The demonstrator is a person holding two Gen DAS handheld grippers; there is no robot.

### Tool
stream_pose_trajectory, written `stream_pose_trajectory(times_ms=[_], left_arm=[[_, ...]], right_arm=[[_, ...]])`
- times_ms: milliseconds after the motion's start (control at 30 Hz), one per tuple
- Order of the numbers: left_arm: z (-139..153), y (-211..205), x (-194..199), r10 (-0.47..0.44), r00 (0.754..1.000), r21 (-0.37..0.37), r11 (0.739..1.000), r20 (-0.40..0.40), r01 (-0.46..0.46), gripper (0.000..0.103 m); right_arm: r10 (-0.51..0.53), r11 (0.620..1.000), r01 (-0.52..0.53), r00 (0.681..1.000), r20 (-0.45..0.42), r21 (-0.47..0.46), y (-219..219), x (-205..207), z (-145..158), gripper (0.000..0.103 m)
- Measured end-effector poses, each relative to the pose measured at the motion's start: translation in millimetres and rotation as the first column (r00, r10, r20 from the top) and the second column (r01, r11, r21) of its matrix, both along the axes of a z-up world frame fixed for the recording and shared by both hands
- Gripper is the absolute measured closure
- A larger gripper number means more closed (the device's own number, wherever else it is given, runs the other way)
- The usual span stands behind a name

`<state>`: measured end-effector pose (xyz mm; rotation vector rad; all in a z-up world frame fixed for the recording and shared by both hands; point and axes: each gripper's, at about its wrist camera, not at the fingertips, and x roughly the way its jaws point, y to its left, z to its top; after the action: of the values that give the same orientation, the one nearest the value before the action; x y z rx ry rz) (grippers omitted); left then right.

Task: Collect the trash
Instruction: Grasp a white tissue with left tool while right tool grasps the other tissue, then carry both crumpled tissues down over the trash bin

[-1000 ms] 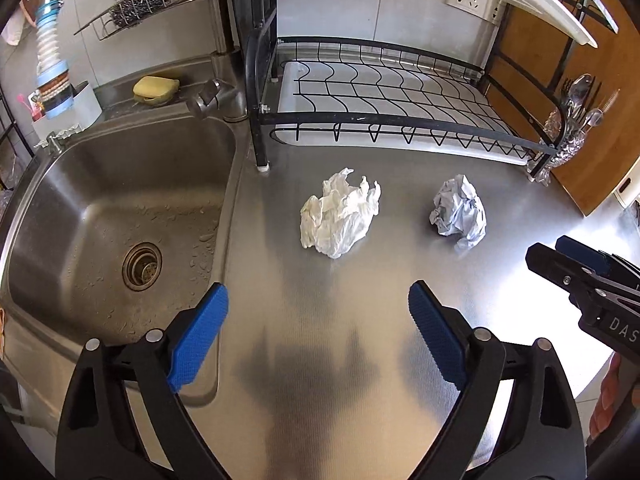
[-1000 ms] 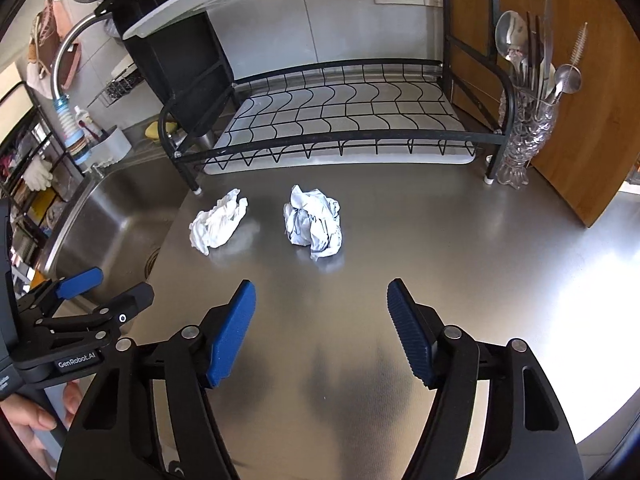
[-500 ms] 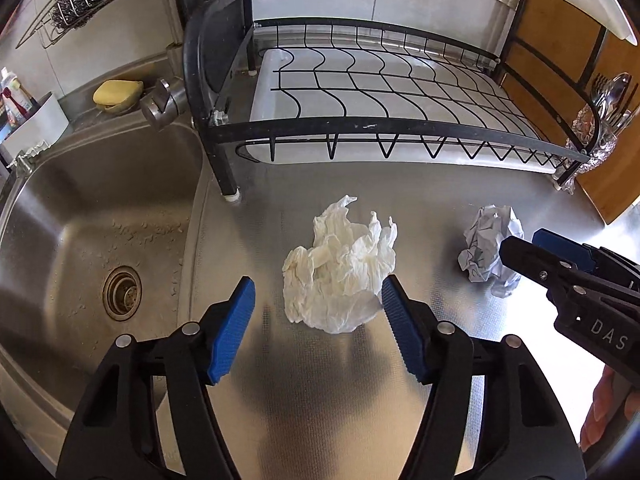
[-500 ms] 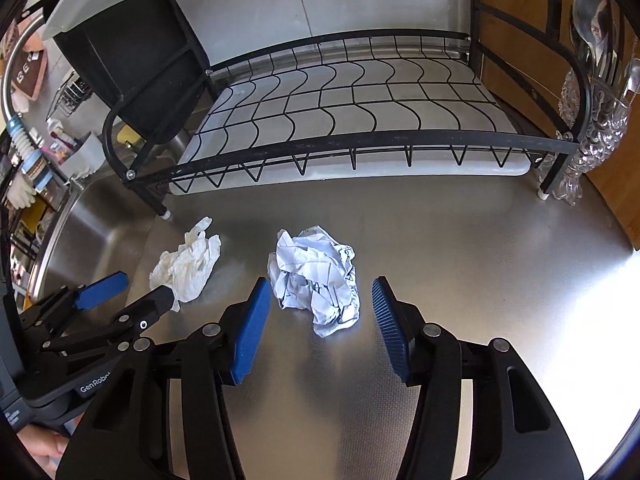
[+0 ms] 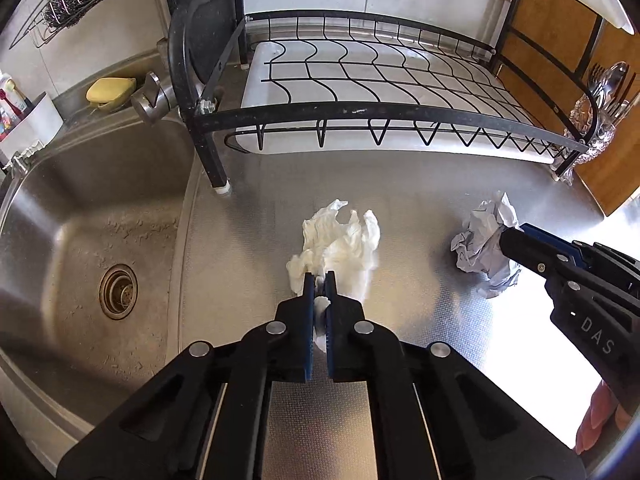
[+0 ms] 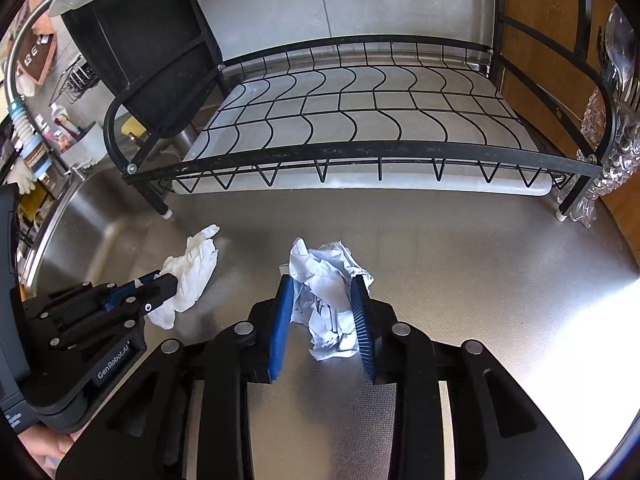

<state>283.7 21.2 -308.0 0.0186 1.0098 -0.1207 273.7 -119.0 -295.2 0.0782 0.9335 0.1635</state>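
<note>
A: What is the left gripper [image 5: 319,280] doing with that crumpled white tissue wad [image 5: 340,240]?

B: Its blue pads are pinching the near fringe of the tissue, jaws drawn almost together. The soft wad is squashing down to nearly nothing, so I judge a low bite on its edge is enough to carry it. The wad is lying on the brushed steel counter [image 5: 260,240], spreading toward twelve o'clock from the tips.

A: And the right gripper [image 6: 323,280]?

B: Its jaws are closing around the crumpled ball of printed white paper [image 6: 326,276], which is sitting between the pads and touching both. The paper is stiffer, so the jaws are stopping wider. In the left view that ball [image 5: 486,244] is sitting at three o'clock from the tissue, the two pieces clearly apart.

A: So each hand is taking one piece?

B: That is how I am reading it. The pieces are lying side by side, one before each hand, so neither arm is crossing the other.

A: What is hemming them in?

B: The black wire dish rack [image 5: 376,80] is standing at twelve o'clock, its front bar overhanging the counter just beyond the trash. The stainless sink basin [image 5: 72,216] is dropping away at nine o'clock. A glass holder of cutlery [image 6: 612,120] is standing at two o'clock from the right gripper.

A: Where is the open room?

B: Straight up and back toward six o'clock, where the counter is lying bare. No bin is showing in either view.
</note>
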Motion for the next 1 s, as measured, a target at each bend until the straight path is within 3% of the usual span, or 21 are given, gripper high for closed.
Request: stream_pose_trajectory(times_ms=[200, 467, 700, 1000], left_arm=[[12, -3, -20, -0.002, 1.0, -0.003, 1.0, 0.014, 0.002, 0.101], [62, -8, -65, 0.009, 0.998, 0.013, 1.0, 0.064, -0.01, 0.101], [105, -12, -138, 0.018, 0.994, 0.007, 1.0, 0.106, -0.019, 0.101], [121, -18, -250, 0.016, 0.992, -0.018, 1.0, 0.127, -0.014, 0.101]], right_arm=[[0.004, 1.0, -0.004, 1.0, 0.012, -0.027, 0, -17, 11, 0.085], [0.008, 0.999, -0.005, 0.998, 0.055, -0.052, -9, -58, 53, 0.085], [0.009, 0.998, -0.004, 0.996, 0.092, -0.056, -21, -122, 92, 0.085], [0.009, 0.997, 0.0, 0.994, 0.113, -0.077, -35, -233, 116, 0.085]])
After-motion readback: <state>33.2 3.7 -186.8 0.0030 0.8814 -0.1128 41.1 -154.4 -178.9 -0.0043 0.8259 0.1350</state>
